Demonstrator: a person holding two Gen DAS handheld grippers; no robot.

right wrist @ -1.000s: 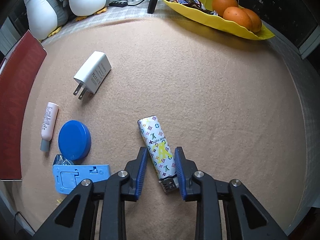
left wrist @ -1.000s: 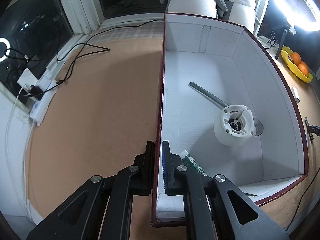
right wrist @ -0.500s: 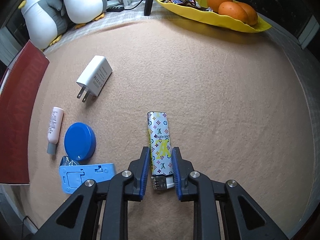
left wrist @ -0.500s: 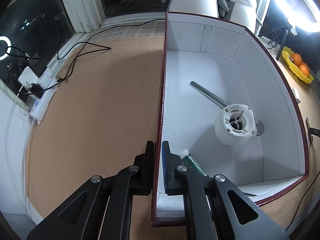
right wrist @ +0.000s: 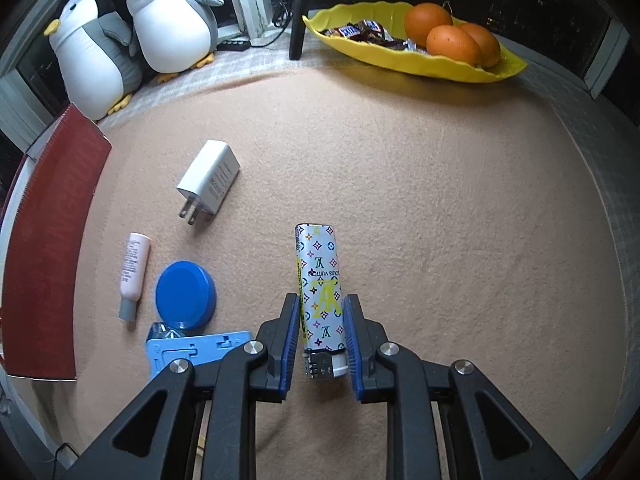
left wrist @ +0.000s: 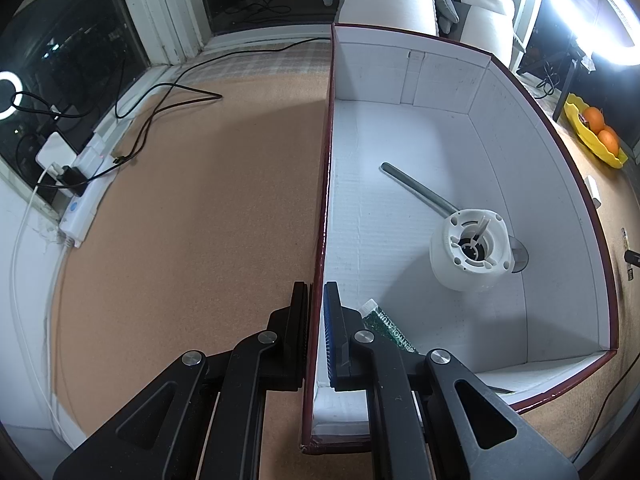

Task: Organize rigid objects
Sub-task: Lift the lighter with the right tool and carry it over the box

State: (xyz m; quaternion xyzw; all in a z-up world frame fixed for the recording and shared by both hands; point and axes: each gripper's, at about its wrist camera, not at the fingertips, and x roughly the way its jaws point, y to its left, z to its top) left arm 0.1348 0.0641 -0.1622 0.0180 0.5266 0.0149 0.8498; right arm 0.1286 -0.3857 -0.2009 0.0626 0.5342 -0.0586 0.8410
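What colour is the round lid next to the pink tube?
Blue lid; the right wrist view shows it best.

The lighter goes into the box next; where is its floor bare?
Bare: the box floor from the spoon to the far wall, and along the left wall. Crowded: the white cap and green tube at the near end.

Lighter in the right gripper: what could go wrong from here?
1. The right gripper clamps the lighter near its metal end, so the long free end may pivot or slip when lifted.
2. The blue round lid and blue plastic piece lie close by; a swing toward the box could knock them.
3. The left gripper pinches the box wall; tugging may shift the box.
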